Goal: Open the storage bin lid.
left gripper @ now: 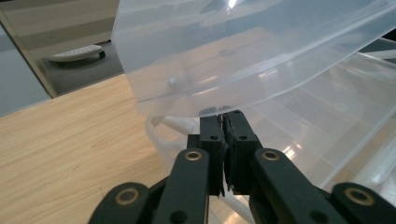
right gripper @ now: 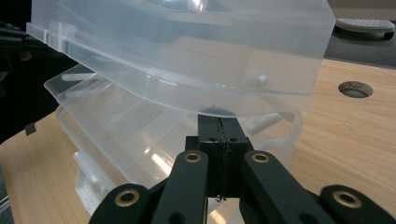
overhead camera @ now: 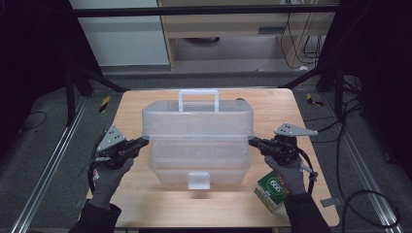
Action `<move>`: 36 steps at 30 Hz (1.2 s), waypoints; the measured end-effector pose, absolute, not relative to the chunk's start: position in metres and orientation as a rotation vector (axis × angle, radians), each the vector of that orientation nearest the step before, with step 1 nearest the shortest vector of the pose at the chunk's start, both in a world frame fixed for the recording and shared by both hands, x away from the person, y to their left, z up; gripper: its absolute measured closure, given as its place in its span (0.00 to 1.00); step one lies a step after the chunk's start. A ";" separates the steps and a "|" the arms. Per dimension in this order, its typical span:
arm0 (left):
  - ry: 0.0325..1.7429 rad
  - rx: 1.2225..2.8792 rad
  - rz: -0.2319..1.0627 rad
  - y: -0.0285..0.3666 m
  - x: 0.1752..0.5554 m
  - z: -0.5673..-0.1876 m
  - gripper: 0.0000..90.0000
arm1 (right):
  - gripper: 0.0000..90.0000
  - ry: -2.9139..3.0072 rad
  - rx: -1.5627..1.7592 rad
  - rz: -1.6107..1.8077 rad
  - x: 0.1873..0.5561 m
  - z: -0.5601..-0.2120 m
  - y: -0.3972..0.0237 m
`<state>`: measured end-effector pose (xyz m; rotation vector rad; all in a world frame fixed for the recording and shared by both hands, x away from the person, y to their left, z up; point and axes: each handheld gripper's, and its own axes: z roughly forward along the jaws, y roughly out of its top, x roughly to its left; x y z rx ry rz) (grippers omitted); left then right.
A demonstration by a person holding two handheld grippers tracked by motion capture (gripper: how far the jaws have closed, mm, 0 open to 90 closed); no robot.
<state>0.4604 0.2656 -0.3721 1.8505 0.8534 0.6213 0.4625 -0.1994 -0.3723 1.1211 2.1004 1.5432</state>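
The clear plastic storage box (overhead camera: 197, 145) stood near the middle of the wooden table (overhead camera: 145, 204), its latch tab facing the near edge. Its lid (overhead camera: 197, 121), with a handle (overhead camera: 198, 99) on top, was raised clear of the tray (overhead camera: 197, 154) beneath it and tilted back toward the far side.

The left gripper (overhead camera: 145, 141) met the lid's left end at the rim. In the left gripper view a narrow slit remained between its jaws, with the rim edge at the tips; whether the pads (left gripper: 211, 128) actually pinched it could not be told. The right gripper (overhead camera: 252, 141) met the right end, jaws pressed fully together, tips touching the underside of the lid's rim (propping rather than clamping, as judged).

Risks, as judged: with such slight purchase at either end, the smooth rim could slip off the tips and the lid drop onto the tray. An uneven lift could twist the lid or drag the light box across the table.

Contents: the tray and lower body (overhead camera: 197, 172) appeared empty through the clear walls; fine dividers were faintly visible, nothing in them.

Further out, a green and white carton (overhead camera: 271, 190) lay at the near right, beside the right hand (overhead camera: 286, 172).
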 end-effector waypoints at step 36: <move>0.858 1.827 0.768 0.256 0.470 -0.370 0.70 | 1.00 2.123 1.116 1.531 0.463 -0.373 -0.196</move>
